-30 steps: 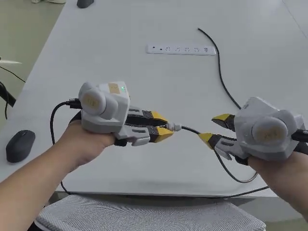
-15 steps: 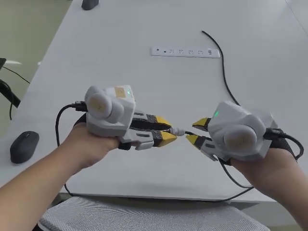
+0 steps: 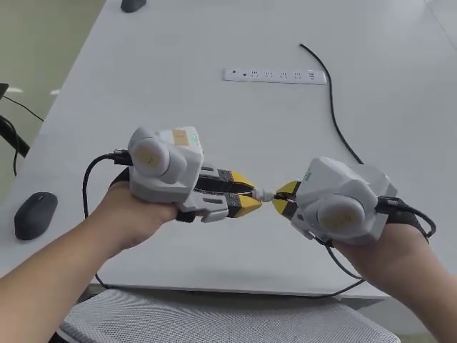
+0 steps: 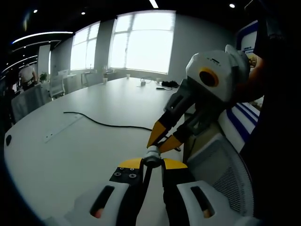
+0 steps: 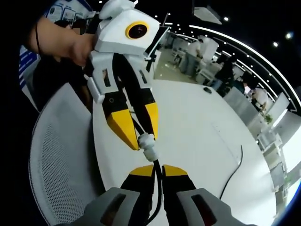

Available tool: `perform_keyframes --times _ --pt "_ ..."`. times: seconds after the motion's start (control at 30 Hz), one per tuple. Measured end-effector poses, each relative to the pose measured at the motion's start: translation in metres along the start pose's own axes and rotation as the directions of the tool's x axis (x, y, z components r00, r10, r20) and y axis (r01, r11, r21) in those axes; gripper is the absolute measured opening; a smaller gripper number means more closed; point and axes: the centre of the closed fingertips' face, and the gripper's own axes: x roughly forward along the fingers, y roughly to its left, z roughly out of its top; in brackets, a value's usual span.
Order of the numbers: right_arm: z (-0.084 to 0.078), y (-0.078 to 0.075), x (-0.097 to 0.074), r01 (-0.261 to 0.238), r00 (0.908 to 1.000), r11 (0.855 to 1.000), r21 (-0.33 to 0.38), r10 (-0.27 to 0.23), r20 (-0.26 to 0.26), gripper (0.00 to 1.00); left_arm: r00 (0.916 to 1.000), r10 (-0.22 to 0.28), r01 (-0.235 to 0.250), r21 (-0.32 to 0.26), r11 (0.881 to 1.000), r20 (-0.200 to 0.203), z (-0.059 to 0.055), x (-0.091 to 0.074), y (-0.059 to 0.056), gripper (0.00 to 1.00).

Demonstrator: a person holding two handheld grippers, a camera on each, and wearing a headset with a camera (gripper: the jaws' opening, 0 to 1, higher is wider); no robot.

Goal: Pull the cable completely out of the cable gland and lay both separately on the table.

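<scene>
Barely started imo: left claw (image 3: pixel 243 199) is clamped on the small pale plastic cable gland (image 3: pixel 263 194), right claw (image 3: pixel 285 199) is pinching the thin black cable (image 5: pixel 159 181) just beside it, above the white desk (image 3: pixel 214 107), nothing pulled out or laid down yet.

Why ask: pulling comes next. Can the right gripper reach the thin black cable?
Probably yes: that cable runs between the right gripper's jaws, beside the white cable gland the left gripper holds.

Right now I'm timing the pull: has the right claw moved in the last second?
Yes. Against the power strip, the right claw slid leftward, up to the cable gland in the left claw.
</scene>
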Motion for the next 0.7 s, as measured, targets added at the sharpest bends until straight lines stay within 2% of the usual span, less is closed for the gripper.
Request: perform_keyframes --times 0.1,0.4,0.47,0.6,0.7 --pt "0.0 -0.001 -0.001 0.0 0.9999 0.999 0.035 -0.001 0.016 0.0 1.0 0.0 0.0 0.001 1.0 0.004 0.001 0.0 0.0 0.15" --pt "-0.011 -0.007 -0.002 0.024 0.9997 0.994 0.107 -0.025 0.006 0.0 1.0 0.004 -0.004 0.012 1.0 0.007 0.002 -0.001 0.0 0.15" --pt "-0.011 -0.009 -0.003 0.037 0.9989 0.987 0.157 -0.041 0.021 0.0 0.9999 0.005 -0.005 0.011 1.0 0.012 0.003 -0.001 0.0 0.15" --pt "-0.016 -0.017 -0.005 0.076 0.9968 0.975 0.207 -0.08 0.008 0.0 0.9994 0.02 -0.02 0.014 1.0 0.03 0.007 -0.003 0.002 0.15" --pt "-0.02 -0.02 -0.005 0.087 0.996 0.966 0.244 -0.09 0.002 0.0 0.9993 0.022 -0.023 0.018 1.0 0.031 0.008 -0.003 0.004 0.15"
